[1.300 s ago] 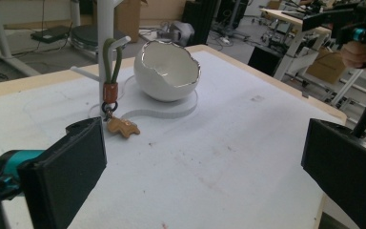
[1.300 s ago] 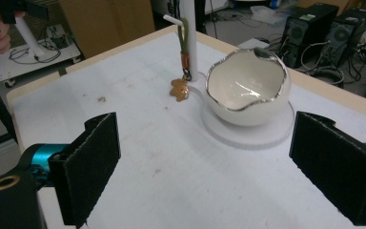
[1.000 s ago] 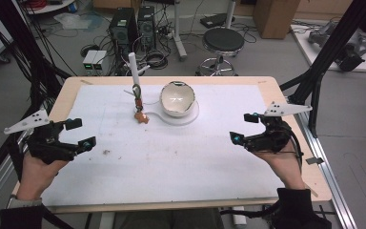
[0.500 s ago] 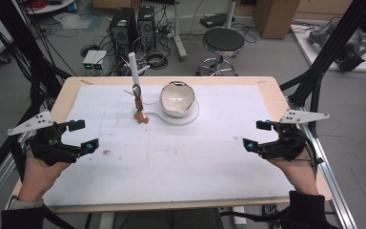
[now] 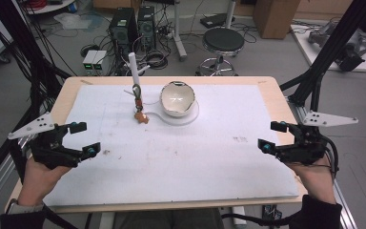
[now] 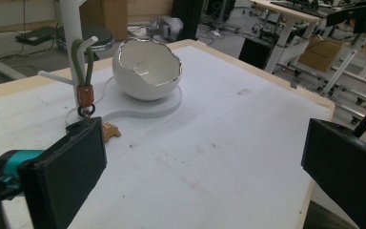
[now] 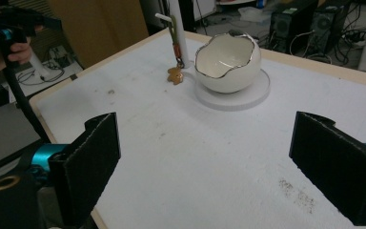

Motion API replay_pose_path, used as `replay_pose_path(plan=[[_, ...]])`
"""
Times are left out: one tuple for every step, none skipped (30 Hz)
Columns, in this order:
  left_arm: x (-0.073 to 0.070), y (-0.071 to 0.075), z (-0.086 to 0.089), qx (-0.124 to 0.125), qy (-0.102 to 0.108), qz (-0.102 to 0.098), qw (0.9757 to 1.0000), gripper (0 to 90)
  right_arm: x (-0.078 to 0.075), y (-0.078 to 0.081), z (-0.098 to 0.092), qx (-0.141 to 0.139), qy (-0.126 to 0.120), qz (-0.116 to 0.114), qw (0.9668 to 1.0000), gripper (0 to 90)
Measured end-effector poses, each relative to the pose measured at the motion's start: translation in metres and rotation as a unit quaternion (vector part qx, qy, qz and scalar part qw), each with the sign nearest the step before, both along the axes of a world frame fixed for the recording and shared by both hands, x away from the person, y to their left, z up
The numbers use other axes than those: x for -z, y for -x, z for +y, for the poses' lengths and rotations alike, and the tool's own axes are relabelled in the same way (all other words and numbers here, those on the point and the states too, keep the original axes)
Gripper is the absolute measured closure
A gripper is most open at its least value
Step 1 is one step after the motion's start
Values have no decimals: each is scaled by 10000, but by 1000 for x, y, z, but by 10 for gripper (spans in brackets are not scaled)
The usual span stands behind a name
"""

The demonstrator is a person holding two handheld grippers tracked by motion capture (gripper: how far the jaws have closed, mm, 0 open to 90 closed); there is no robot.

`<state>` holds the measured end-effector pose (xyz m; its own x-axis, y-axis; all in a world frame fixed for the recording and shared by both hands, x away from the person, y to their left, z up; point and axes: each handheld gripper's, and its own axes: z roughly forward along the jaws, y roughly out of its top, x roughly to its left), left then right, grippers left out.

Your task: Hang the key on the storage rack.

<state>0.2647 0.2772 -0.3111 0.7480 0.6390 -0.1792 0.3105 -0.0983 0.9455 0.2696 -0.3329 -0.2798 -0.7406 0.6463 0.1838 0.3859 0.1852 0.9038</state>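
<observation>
Right gripper (image 5: 272, 137) drawn back toward right tabletop edge since earlier frame; left gripper (image 5: 85, 139) near left edge. Both spread wide, grasping nothing, staged clear. Keychain (image 5: 138, 104) hanging on stand (image 5: 133, 71), beside eggshell bowl (image 5: 177, 99), near far edge.

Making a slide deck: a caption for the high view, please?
Two open grippers rest at the table's sides, apart from the eggshell bowl and keychain stand.

Both grippers (image 5: 85, 138) (image 5: 272, 136) hover gaping, well apart from the bowl (image 5: 177, 99).
</observation>
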Motion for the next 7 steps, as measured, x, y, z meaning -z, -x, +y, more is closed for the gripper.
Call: replay_pose_path(plan=[[0, 0, 0, -18, -13, 1, 10000, 17, -1, 1, 0, 5, -21, -14, 10000, 94], [0, 0, 0, -25, -10, -4, 10000, 17, -1, 1, -1, 14, -31, -24, 10000, 94], [0, 1, 0, -23, -16, -11, 10000, 17, 0, 1, -1, 22, -9, -35, 10000, 94], [0, 1, 0, -34, -21, -12, 10000, 17, 1, 0, -1, 37, 8, -33, 10000, 94], [0, 2, 0, -30, -21, -17, 10000, 17, 1, 0, 0, 24, -1, -26, 10000, 94], [0, 2, 0, -42, -41, -7, 10000, 17, 2, -1, 0, 8, -6, -3, 10000, 94], [0, 2, 0, -42, -41, -7, 10000, 17, 3, -1, 1, 22, -3, -3, 10000, 94]])
